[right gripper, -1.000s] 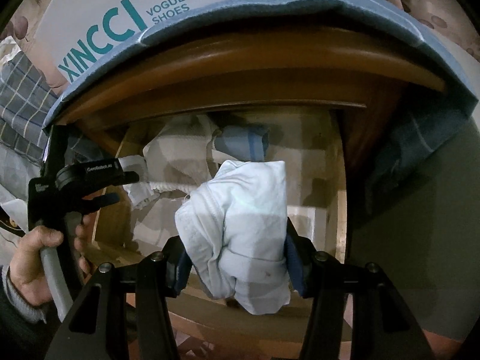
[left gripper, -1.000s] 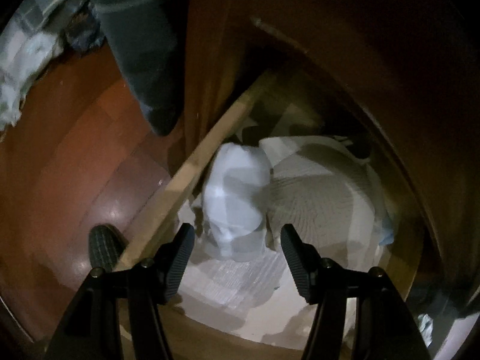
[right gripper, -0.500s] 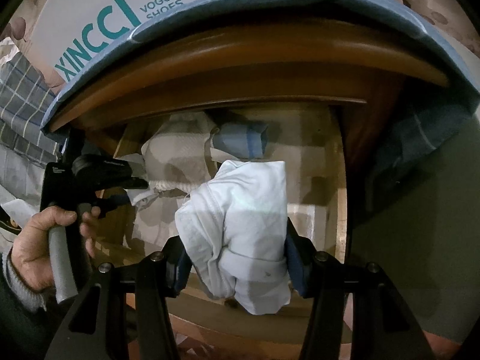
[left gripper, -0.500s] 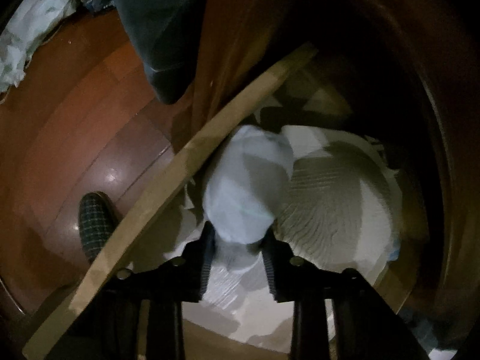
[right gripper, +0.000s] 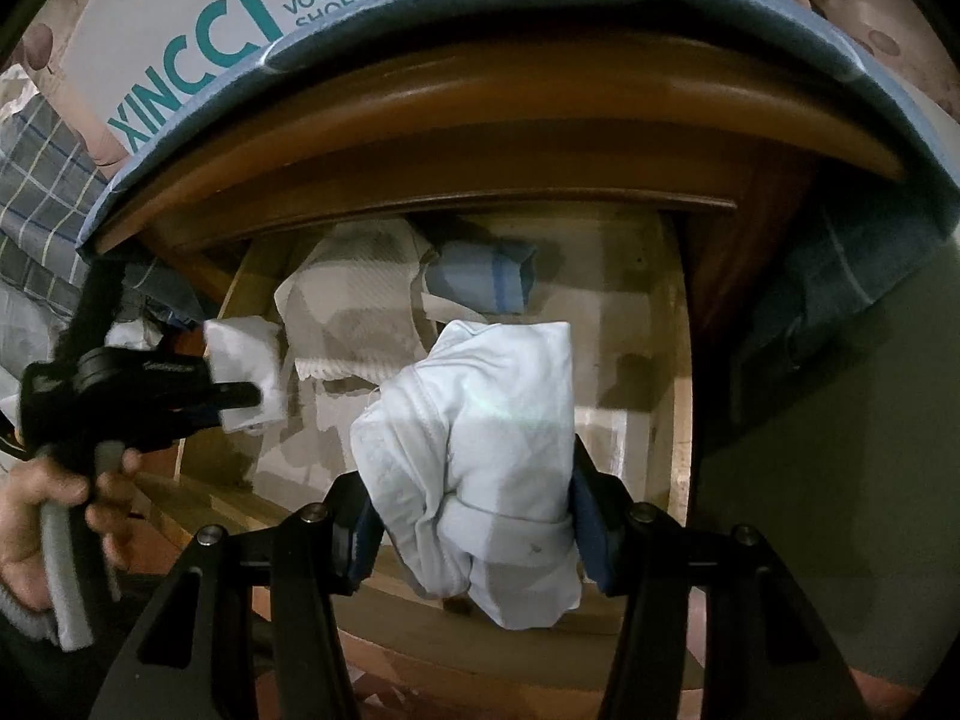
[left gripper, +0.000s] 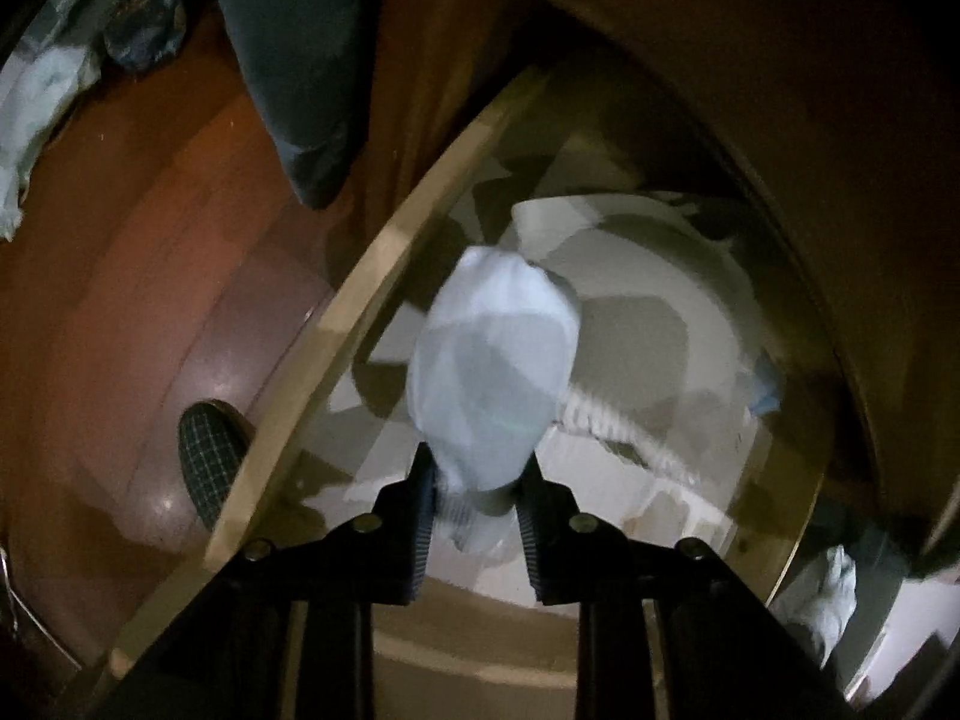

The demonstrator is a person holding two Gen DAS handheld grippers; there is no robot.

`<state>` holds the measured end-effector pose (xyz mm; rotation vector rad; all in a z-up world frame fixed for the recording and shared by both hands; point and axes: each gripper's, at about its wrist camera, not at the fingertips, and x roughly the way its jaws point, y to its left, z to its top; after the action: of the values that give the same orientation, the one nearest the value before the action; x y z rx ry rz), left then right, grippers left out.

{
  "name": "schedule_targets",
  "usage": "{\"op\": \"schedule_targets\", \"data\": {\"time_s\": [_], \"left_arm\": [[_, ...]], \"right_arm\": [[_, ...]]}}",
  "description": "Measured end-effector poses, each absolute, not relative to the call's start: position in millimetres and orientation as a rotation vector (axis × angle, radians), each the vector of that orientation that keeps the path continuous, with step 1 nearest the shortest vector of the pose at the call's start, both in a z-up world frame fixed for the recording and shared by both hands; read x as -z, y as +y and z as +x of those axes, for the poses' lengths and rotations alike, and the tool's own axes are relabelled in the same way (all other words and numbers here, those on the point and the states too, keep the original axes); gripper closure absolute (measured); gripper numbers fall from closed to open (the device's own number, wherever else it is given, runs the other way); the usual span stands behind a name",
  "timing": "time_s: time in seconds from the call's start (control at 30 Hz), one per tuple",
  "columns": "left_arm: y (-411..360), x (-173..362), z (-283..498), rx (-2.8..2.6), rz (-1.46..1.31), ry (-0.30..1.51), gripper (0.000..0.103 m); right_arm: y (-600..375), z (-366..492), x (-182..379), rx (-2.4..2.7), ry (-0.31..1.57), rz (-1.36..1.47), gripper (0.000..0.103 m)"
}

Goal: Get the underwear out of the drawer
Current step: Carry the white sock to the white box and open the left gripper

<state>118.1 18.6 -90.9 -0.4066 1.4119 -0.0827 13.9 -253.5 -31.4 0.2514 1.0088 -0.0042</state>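
The removal step is under way on both sides. The left gripper (left gripper: 474,498), whose jaws have just been closing, pinches a rolled pale-blue underwear bundle (left gripper: 492,372) by its near end, above the left edge of the open wooden drawer (left gripper: 336,324). The right gripper (right gripper: 474,516) is clenched on a crumpled white underwear piece (right gripper: 480,450) over the drawer's front edge. Next, I judge, the left bundle must be carried clear over the side rail. Soft knit cloths and a lace-edged white fabric (right gripper: 354,324) line the bottom.
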Motion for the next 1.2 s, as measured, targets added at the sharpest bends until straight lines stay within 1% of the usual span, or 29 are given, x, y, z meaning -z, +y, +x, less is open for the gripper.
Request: {"op": "schedule_targets", "data": {"time_s": [0.2, 0.47, 0.67, 0.9, 1.03, 1.2], "left_arm": [[6.5, 58.8, 90.4, 0.174, -0.334, 1.368, 0.078], [9.5, 21.0, 49.4, 0.241, -0.214, 1.225, 0.078], [16.6, -27.6, 29.1, 0.278, -0.161, 1.107, 0.078], [21.3, -105.8, 7.8, 0.368, -0.116, 0.949, 0.078], [28.4, -158.8, 0.9, 0.409, -0.095, 0.869, 0.078], [30.4, -236.8, 6.0, 0.4, 0.024, 0.696, 0.078]], "right_arm": [[-252.6, 13.6, 31.9, 0.024, 1.003, 0.223, 0.053], [-255.2, 16.8, 34.4, 0.055, 1.015, 0.22, 0.053], [-248.0, 19.4, 38.3, 0.073, 1.032, 0.164, 0.053], [-247.2, 21.1, 42.8, 0.078, 1.055, 0.143, 0.053], [-247.5, 21.2, 43.5, 0.078, 1.062, 0.145, 0.053], [-246.3, 22.1, 43.2, 0.077, 1.066, 0.14, 0.053]]}}
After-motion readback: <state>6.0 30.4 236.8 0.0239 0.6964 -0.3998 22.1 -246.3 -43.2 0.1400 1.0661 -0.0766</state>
